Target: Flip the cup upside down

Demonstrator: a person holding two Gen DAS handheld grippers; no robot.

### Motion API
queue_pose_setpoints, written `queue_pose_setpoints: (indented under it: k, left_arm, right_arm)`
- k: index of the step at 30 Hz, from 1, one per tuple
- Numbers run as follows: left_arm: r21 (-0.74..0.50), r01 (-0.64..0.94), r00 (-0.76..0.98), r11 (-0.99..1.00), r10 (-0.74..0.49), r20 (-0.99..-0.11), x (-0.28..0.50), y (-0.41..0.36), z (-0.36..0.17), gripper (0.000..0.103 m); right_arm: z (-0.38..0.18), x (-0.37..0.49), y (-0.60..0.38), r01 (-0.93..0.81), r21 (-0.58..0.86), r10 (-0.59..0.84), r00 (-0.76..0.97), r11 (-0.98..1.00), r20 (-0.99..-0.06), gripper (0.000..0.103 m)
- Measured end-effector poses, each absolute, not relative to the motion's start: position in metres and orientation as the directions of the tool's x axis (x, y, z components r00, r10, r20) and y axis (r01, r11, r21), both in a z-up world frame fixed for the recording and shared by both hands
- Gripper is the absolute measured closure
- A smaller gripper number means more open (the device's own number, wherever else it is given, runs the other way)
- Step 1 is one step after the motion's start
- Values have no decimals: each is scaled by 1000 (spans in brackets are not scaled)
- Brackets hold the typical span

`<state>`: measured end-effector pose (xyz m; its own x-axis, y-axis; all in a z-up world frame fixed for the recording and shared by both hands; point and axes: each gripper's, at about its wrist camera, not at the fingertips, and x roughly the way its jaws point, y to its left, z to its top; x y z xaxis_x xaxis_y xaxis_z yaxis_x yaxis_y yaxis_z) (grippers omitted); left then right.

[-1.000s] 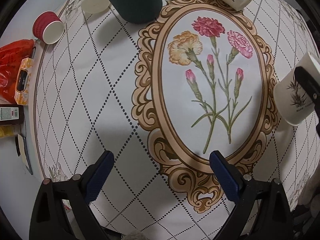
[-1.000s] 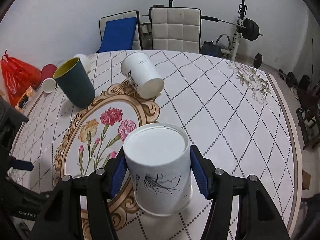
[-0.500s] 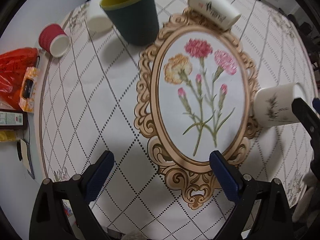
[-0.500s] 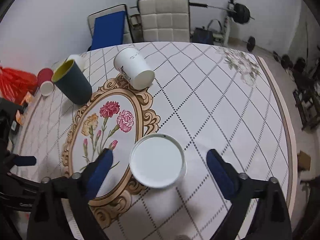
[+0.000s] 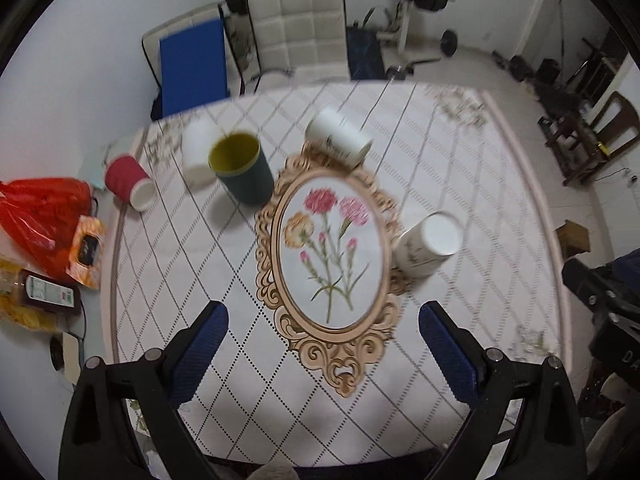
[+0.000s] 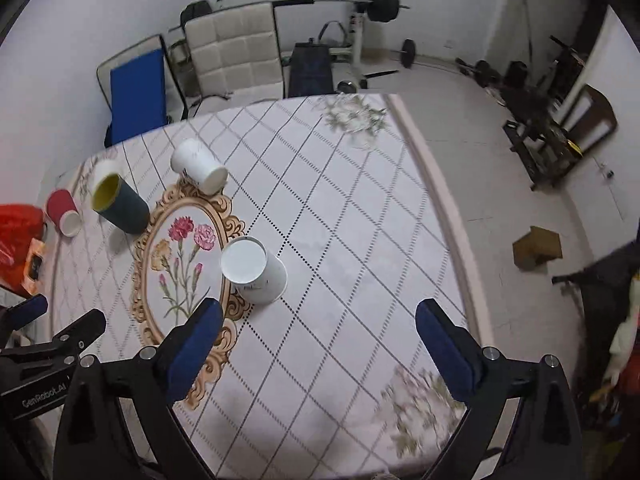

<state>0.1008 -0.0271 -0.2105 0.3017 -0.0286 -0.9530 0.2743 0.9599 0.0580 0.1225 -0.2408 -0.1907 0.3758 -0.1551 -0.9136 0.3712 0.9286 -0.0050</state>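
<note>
Both of your hand-held grippers have pulled up and back since half a second ago. The right hand-held gripper (image 6: 318, 328) stays spread wide and holds nothing; the left hand-held gripper (image 5: 322, 334) is just as wide and bare. The cup (image 6: 254, 270) stands upside down, base up, on the tabletop (image 6: 360, 248), touching the right rim of the oval flower frame (image 6: 184, 256), nearer the near edge. Only your left view shows the bottle (image 5: 46, 292) off the tabletop's left edge.
</note>
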Motion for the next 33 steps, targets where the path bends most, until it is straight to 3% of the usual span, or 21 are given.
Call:
queue_pose_setpoints:
  k: [9, 17, 24, 33]
  left_arm:
    - [30, 271, 414, 962, -88, -906, 49, -32, -101, 5]
    - [46, 251, 471, 967, -80, -878, 11, -32, -40, 5]
    - [26, 249, 468, 968, -97, -878, -8, -31, -20, 5]
    - [17, 202, 491, 979, -86, -867, -17, -25, -13, 5]
  right_arm:
    - [-79, 52, -240, 367, 46, -137, 456, 929, -879, 4]
    - [10, -7, -230, 344, -1, -196, 534, 939, -822, 4]
    - [61, -43, -224, 333, -12, -209, 563, 943, -800, 4]
    - [80, -57, -228, 334, -18, -216, 568, 943, -794, 4]
